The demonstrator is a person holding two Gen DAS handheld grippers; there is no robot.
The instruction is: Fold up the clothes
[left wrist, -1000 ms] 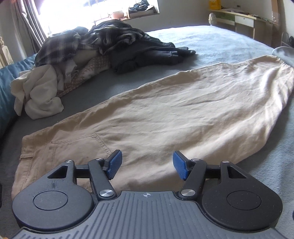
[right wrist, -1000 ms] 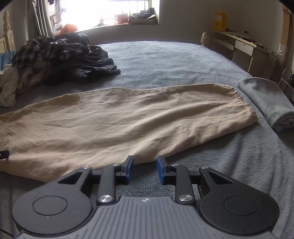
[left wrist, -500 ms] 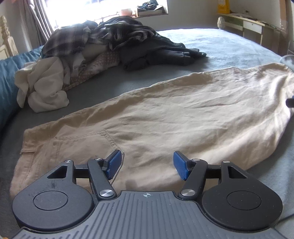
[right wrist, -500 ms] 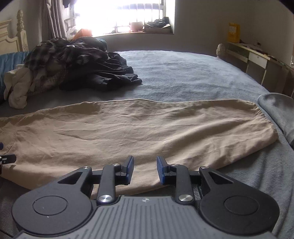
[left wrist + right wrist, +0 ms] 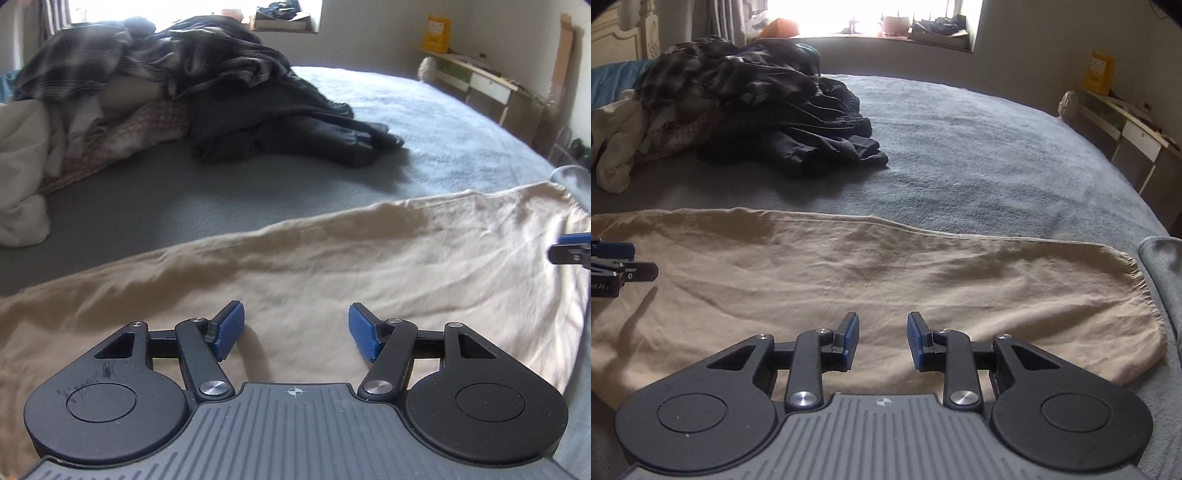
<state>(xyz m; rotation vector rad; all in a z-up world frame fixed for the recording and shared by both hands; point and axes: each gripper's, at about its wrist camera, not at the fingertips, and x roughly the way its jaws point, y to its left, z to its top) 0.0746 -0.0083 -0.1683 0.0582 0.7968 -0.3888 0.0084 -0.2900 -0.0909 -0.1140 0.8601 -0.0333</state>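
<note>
Tan trousers [image 5: 332,266] lie flat across the grey bed, folded lengthwise, their hem end [image 5: 1137,295] at the right. My left gripper [image 5: 295,328] hovers over the middle of the fabric, jaws wide apart with nothing between them. My right gripper [image 5: 882,338] hangs above the trousers' near edge toward the hem, its blue pads [image 5: 851,336] a small gap apart and empty. Each gripper's tip peeks into the other's view: the right gripper [image 5: 570,249] at the far right, the left gripper [image 5: 613,267] at the far left.
A heap of clothes [image 5: 155,85] with plaid, dark and cream pieces lies at the back left of the bed [image 5: 979,155]. A folded grey item [image 5: 1163,266] sits beside the hem. A desk [image 5: 1123,125] stands along the right wall, under-window ledge behind.
Both grippers have moved forward and lower over the trousers, so the fabric and clothes heap loom larger. The pocket end has slid out of the left view. Jaw gaps look the same.
</note>
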